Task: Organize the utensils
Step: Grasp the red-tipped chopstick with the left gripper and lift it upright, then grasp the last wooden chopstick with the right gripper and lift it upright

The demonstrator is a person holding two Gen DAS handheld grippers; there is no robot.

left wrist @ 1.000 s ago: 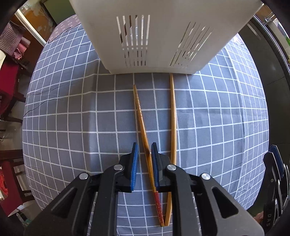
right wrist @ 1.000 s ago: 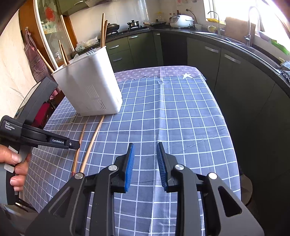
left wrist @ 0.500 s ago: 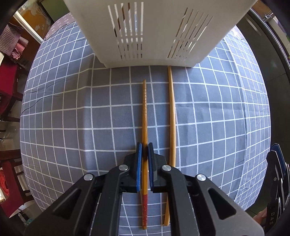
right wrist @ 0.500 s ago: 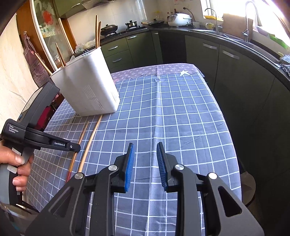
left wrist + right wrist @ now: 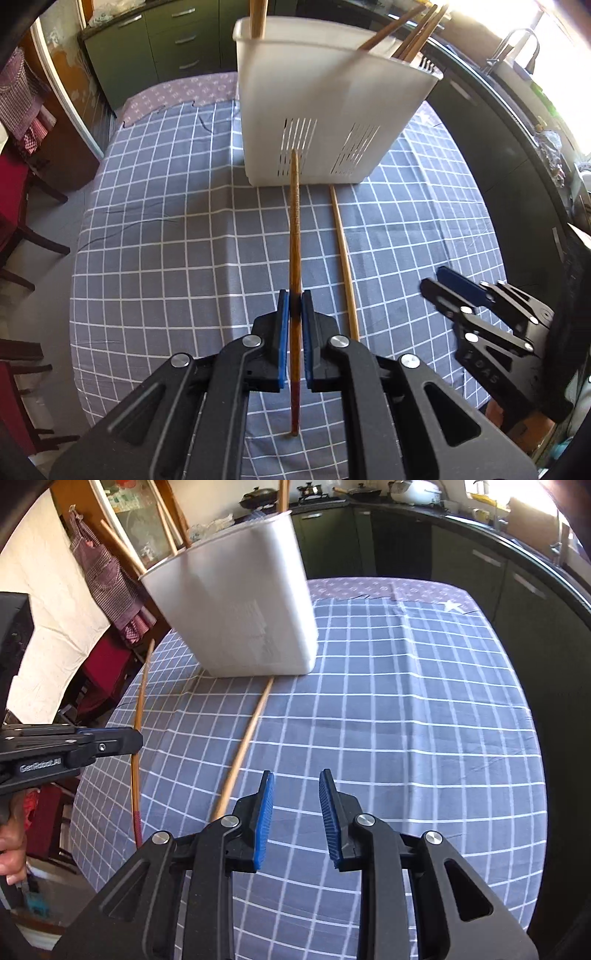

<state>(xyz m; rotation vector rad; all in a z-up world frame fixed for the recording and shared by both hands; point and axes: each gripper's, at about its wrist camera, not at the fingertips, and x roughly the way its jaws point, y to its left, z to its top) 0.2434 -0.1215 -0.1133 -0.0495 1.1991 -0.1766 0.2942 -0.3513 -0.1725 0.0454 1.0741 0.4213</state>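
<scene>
A blue-grey checked tablecloth (image 5: 166,236) fills most of the left wrist view, with dark green cabinets (image 5: 155,40) across the upper left. At upper centre stands the white slotted utensil holder (image 5: 325,110), several chopsticks poking from its top; it lies directly beyond the far tip of the held piece. The left gripper (image 5: 294,317), at lower centre, is clenched on a dark wooden chopstick (image 5: 294,229), which sits lifted off the cloth with its long axis running straight up the frame, narrow tip toward the holder's slots, red end toward the bottom. Just right of it a paler chopstick (image 5: 343,254) lies on the cloth, roughly parallel, its far end at the holder's base. The right gripper (image 5: 297,812), lower centre of its own view, is released, pads apart and holding nothing.
</scene>
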